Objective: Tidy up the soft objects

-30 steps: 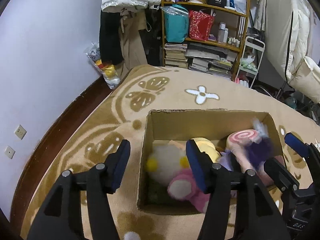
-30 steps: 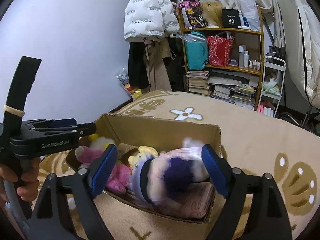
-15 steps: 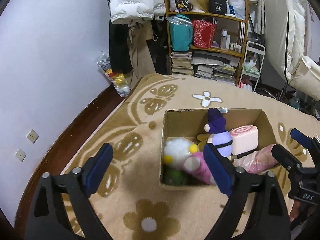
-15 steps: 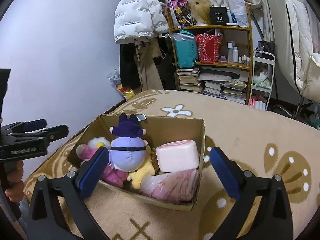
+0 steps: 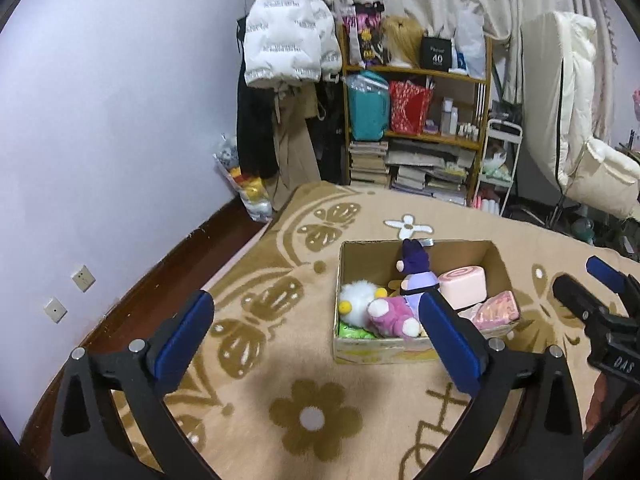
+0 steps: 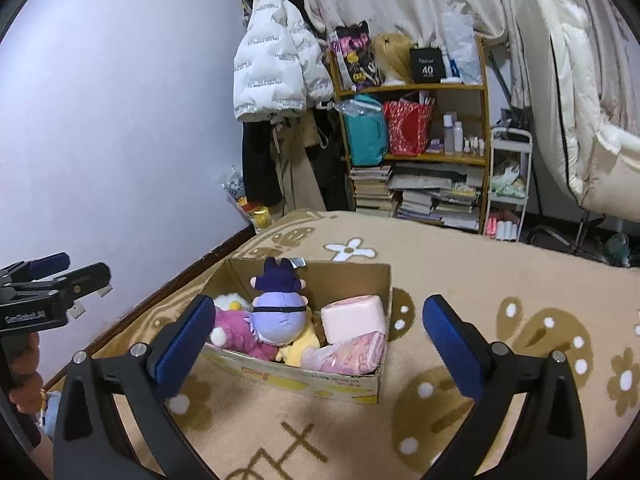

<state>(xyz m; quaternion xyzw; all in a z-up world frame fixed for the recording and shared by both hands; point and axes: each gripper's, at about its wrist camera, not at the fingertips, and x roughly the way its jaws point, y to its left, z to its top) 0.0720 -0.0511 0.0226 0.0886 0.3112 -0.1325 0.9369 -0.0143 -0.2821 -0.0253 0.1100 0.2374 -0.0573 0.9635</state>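
A cardboard box (image 5: 340, 280) (image 6: 312, 380) stands on the patterned carpet. In it lie a purple plush doll (image 5: 414, 268) (image 6: 280, 312), a pink swirl cushion (image 5: 464, 286) (image 6: 352, 316), a pink plush (image 5: 390, 314) (image 6: 236, 330), a white fluffy plush (image 5: 356, 300) and a pink wrapped bundle (image 5: 496, 310) (image 6: 344, 354). My left gripper (image 5: 314, 296) hangs back from the box, its jaws opening with nothing between them. My right gripper (image 6: 319, 300) is open and empty, also short of the box.
A loaded wooden shelf (image 5: 416, 128), a white puffer jacket (image 5: 284, 40) and a white cart (image 5: 500, 168) line the far wall. A clear bag of toys (image 5: 248, 184) leans by the left wall. Brown floor borders the carpet (image 5: 312, 420) on the left.
Both grippers have drawn back and upward from the box and their jaws have widened. The purple plush, between the right pads a second ago, now sits in the box.
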